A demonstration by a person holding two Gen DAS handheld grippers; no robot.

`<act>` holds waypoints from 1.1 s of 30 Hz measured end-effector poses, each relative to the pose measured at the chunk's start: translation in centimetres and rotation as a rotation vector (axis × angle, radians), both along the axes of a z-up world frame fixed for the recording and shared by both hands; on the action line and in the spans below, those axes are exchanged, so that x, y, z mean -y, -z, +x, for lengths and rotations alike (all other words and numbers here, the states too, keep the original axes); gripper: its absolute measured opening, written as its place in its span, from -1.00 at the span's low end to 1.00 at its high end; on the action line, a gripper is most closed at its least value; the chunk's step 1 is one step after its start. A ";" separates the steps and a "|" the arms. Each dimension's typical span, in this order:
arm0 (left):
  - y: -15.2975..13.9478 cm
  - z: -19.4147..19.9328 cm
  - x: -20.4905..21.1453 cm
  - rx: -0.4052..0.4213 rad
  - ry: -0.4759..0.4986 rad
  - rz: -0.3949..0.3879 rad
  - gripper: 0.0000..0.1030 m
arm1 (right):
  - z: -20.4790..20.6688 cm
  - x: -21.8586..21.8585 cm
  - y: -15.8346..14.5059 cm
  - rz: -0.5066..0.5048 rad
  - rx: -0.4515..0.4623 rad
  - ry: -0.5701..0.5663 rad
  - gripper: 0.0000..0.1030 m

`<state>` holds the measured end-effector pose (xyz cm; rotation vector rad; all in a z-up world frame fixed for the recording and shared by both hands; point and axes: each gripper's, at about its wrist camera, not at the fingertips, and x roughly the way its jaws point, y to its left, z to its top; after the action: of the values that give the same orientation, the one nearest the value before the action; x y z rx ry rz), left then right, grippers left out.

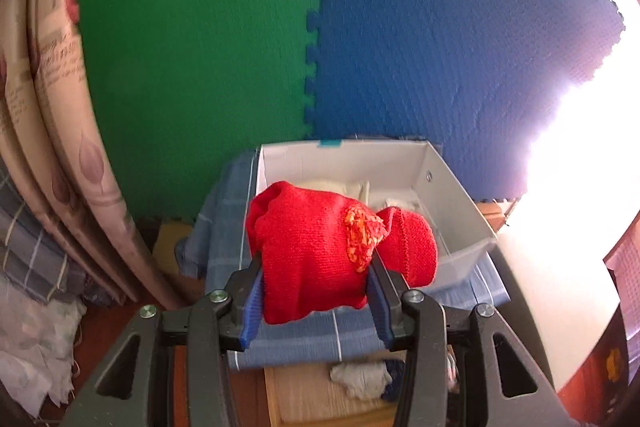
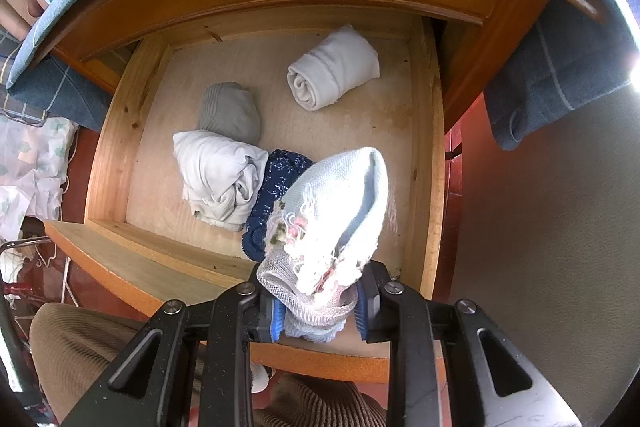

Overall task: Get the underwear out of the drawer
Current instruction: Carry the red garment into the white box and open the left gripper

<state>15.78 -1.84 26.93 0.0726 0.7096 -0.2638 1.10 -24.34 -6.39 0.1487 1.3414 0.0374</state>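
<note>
My left gripper (image 1: 316, 291) is shut on red underwear (image 1: 320, 247) with an orange lace patch, held above the near end of a white box (image 1: 452, 195) that holds pale folded garments. My right gripper (image 2: 318, 311) is shut on pale blue knit underwear (image 2: 340, 211) with white lace, held above the front right of the open wooden drawer (image 2: 428, 147). In the drawer lie a white roll (image 2: 332, 67), a grey roll (image 2: 230, 111), a crumpled white piece (image 2: 220, 179) and a navy patterned piece (image 2: 276, 187).
The box sits on a blue checked cloth (image 1: 224, 227) over the cabinet top. Green and blue foam mats (image 1: 200, 47) cover the wall behind. A curtain (image 1: 52, 107) hangs at the left. The blue cloth hangs down beside the drawer (image 2: 552, 75). A person's knee in brown corduroy (image 2: 80, 347) is below the drawer front.
</note>
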 end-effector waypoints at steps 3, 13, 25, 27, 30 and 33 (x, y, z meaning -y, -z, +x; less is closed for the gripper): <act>0.1 2.3 0.8 -0.008 0.001 -0.014 -0.13 | 0.0 0.0 0.1 -0.004 0.001 0.000 -0.52; 4.4 8.2 2.9 -0.085 -0.020 0.020 -0.13 | -0.1 0.0 -0.2 -0.012 0.004 -0.003 -0.52; 9.5 11.2 2.8 -0.146 -0.045 0.042 -0.08 | 0.1 -0.1 0.1 -0.009 -0.001 -0.010 -0.52; 9.8 11.5 2.9 -0.152 -0.051 0.042 -0.07 | 0.1 -0.2 0.1 -0.013 -0.002 -0.010 -0.52; 10.0 11.9 2.8 -0.154 -0.059 0.035 0.01 | 0.0 -0.2 0.2 -0.015 -0.003 -0.011 -0.52; 9.8 11.8 2.7 -0.149 -0.055 0.027 0.11 | 0.0 -0.2 0.0 -0.012 -0.001 -0.012 -0.52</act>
<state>27.53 -4.57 17.12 0.0591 0.8617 -0.2080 1.08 -24.12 -6.42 0.1311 1.3435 0.0395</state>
